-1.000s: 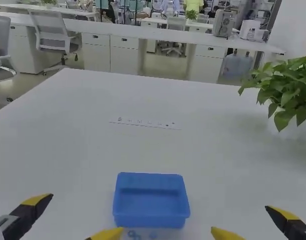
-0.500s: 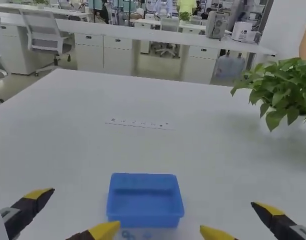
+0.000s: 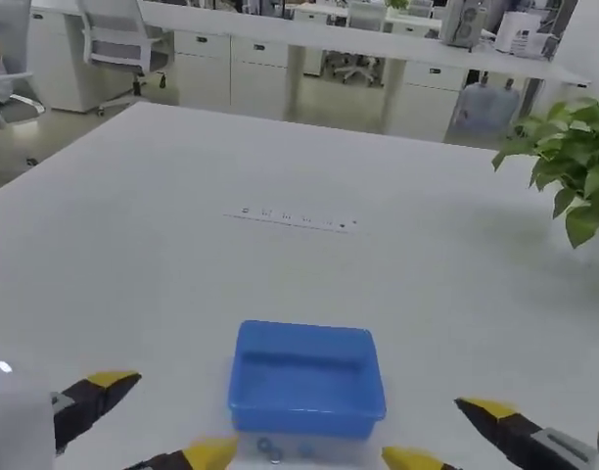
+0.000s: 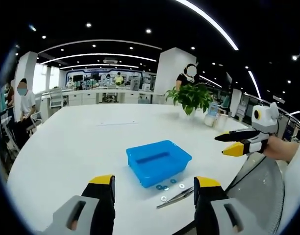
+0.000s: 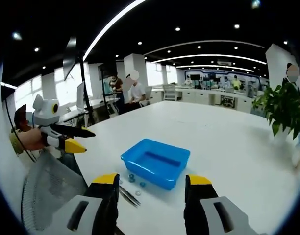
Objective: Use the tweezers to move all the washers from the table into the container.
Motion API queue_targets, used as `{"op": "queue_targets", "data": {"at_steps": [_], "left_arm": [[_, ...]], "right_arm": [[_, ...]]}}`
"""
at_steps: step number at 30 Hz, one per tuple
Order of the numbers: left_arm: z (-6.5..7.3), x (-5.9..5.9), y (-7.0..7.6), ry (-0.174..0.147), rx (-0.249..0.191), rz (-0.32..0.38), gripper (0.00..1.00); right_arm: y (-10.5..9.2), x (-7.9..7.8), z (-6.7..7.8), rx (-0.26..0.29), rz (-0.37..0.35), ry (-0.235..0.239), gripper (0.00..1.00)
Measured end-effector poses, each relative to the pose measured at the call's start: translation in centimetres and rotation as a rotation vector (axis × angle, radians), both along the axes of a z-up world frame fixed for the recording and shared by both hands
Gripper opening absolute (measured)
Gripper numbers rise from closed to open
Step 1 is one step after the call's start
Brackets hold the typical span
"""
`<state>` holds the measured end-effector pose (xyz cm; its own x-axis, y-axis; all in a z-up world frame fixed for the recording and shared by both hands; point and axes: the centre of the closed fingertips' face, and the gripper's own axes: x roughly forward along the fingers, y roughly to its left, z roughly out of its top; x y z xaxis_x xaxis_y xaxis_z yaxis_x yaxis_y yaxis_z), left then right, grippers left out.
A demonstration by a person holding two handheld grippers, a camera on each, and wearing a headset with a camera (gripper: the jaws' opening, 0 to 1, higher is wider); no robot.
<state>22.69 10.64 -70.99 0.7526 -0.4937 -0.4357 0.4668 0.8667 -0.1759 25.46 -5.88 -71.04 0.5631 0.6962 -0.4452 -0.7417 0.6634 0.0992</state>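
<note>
At 6 o'clock of the container (image 3: 307,377): a few washers (image 3: 272,450) lie on the table (image 3: 182,245), close to the near wall
Tweezers (image 4: 175,197): flat on the table at 5 o'clock of the container in the left gripper view, just beside the washers, untouched
Left gripper (image 4: 155,182): jaws spread wide, nothing held, hovering on the near side at 7 o'clock of the container
Right gripper (image 5: 151,179): jaws spread wide, nothing held, at 5 o'clock of the container in the head view
Risk 1: the tweezers are thin and lie flat, so a jaw coming in low likely skids them into the washers and scatters them
Risk 2: a pinch off the tweezers' middle likely twists them, so the tips cross or point away from the washers
Risk 3: too hard a squeeze likely shuts the tips before they reach a washer
Risk 4: the washers are small and flat, so one may flick off the tips and miss the container
Risk 5: a nudge on the near wall may shove the container
</note>
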Motion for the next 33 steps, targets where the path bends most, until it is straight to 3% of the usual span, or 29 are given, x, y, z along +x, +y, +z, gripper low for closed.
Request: {"op": "queue_targets", "data": {"at_steps": [2,7,11,15,17,22,28,32,33], "left_arm": [[-1.1,0.1,-0.4,0.038,0.028,-0.053,0.55],[-2.6,0.8,-1.6,0.097,0.081,-0.162,0.49],[-4.2,0.7,-2.2,0.178,0.100,-0.243,0.37],[-5.7,0.9,-2.3,0.235,0.132,-0.294,0.29],[-6.7,0.6,-2.4,0.273,0.171,-0.344,0.26],[-8.6,0.5,-2.7,0.340,0.189,-0.395,0.21],[-10.3,0.8,-2.7,0.353,0.298,-0.457,0.20],[-10.9,1.1,-2.5,0.335,0.357,-0.461,0.19],[-11.1,1.2,-2.4,0.323,0.391,-0.471,0.18]], "right_arm": [[0.6,0.0,-1.3,-0.038,0.047,0.045,0.47],[1.6,0.5,-3.3,-0.098,0.117,0.109,0.33],[2.2,0.3,-5.0,-0.166,0.205,0.178,0.27],[3.1,0.1,-6.3,-0.258,0.322,0.185,0.24],[3.6,-0.2,-6.7,-0.268,0.361,0.199,0.23],[5.4,-0.8,-7.6,-0.287,0.492,0.238,0.21],[6.6,-1.4,-8.6,-0.403,0.652,0.221,0.18],[7.0,-1.5,-8.8,-0.416,0.670,0.218,0.16],[7.1,-1.4,-8.9,-0.416,0.674,0.215,0.16]]}}
